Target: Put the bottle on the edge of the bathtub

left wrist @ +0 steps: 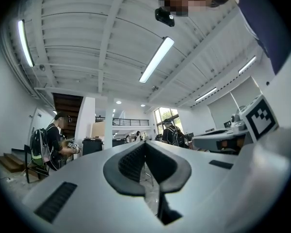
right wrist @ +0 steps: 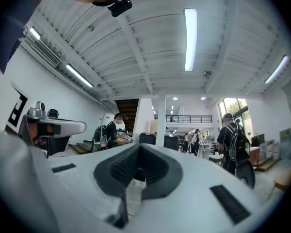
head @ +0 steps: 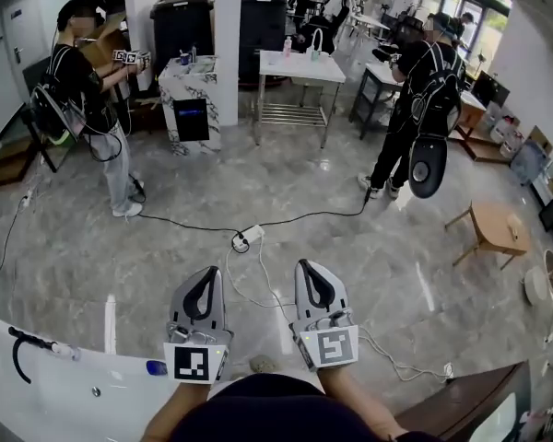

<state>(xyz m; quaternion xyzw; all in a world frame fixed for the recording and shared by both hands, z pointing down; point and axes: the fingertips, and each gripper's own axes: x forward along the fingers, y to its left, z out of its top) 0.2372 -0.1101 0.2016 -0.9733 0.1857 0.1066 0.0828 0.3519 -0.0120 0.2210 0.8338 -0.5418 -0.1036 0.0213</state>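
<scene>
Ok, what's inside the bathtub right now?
In the bathtub: a black hose, a small drain fitting and a blue object by its right end. The left gripper and the person's arm cover the rest there.

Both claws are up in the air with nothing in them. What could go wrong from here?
1. The left gripper and right gripper are both shut, empty and aimed out at the room, while the bathtub lies low at the left. A hasty swing down could knock its rim or the small blue object on it.
2. A power strip and black cable lie on the floor just ahead, so a step forward might snag them.
</scene>
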